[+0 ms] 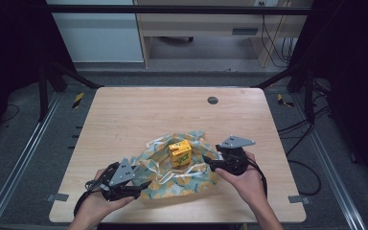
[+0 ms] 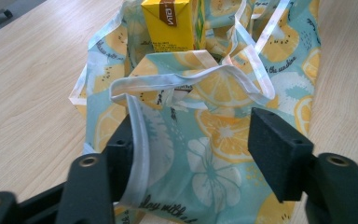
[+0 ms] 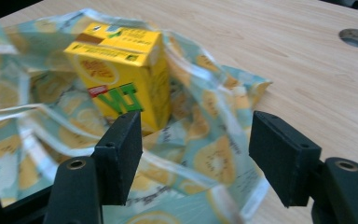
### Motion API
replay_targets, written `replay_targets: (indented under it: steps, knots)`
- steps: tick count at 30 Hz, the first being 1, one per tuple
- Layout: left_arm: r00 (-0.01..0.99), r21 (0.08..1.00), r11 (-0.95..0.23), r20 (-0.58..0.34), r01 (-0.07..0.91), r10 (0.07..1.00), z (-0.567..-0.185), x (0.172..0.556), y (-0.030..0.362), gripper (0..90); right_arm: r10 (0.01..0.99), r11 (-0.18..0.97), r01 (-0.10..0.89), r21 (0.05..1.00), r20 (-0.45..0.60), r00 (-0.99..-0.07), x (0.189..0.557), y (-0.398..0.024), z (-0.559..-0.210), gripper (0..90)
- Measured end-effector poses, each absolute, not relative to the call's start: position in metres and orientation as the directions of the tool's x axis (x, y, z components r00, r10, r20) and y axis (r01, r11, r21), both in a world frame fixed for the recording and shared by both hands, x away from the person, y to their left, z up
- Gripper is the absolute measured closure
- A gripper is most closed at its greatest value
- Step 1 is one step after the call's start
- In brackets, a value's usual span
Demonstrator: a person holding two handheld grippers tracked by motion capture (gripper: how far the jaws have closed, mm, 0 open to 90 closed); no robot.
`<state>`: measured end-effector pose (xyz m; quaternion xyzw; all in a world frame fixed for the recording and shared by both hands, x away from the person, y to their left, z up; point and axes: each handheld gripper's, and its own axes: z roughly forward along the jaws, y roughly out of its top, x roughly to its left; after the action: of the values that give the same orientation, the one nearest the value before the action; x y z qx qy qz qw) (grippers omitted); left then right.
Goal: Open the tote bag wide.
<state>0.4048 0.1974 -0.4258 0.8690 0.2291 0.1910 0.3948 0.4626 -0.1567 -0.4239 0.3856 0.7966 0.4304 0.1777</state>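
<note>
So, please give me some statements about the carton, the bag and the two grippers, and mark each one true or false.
1. The yellow carton stands upright on the lemon-print bag. True.
2. The right gripper is shut on the carton. False: its jaws are open, with bag fabric between them.
3. The left gripper is open at the bag's edge. True.
4. The carton lies outside the bag on the bare table. False: bag fabric surrounds it.

Yellow carton [image 1: 180, 153] on lemon-print teal bag [image 1: 199, 179].
</note>
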Motion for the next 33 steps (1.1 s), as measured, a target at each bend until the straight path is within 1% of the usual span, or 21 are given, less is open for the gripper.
replay_targets:
  steps: [5,10,18,21,24,28,31,33]
  knots:
    - [0.819,0.773,-0.573,0.124,0.274,0.56,-0.434,0.411,0.197,32.2,0.751,0.361,0.458,0.812,0.038,-0.659,0.451,-0.152,-0.429,34.7]
    - [0.826,0.786,-0.552,0.099,0.278,0.555,-0.434,0.416,0.193,30.5,0.734,0.383,0.46,0.801,0.039,-0.678,0.442,-0.149,-0.438,34.6]
    - [0.83,0.79,-0.559,0.12,0.252,0.544,-0.421,0.423,0.183,29.0,0.708,0.411,0.447,0.794,0.031,-0.705,0.432,-0.139,-0.444,32.1]
    - [0.825,0.792,-0.557,0.127,0.249,0.55,-0.417,0.425,0.182,29.2,0.699,0.419,0.444,0.792,0.031,-0.715,0.429,-0.136,-0.445,31.2]
    - [0.804,0.793,-0.553,0.142,0.257,0.578,-0.412,0.433,0.181,29.6,0.682,0.448,0.436,0.78,0.017,-0.731,0.423,-0.129,-0.449,28.9]
    - [0.773,0.77,-0.576,0.179,0.275,0.608,-0.414,0.454,0.176,31.0,0.675,0.479,0.431,0.765,-0.006,-0.738,0.422,-0.124,-0.456,26.8]
    - [0.759,0.759,-0.576,0.171,0.305,0.628,-0.418,0.468,0.174,31.8,0.672,0.489,0.44,0.753,-0.003,-0.741,0.422,-0.122,-0.461,26.5]
    - [0.75,0.743,-0.579,0.161,0.335,0.641,-0.424,0.48,0.172,36.4,0.657,0.51,0.443,0.737,-0.001,-0.754,0.421,-0.118,-0.468,29.1]
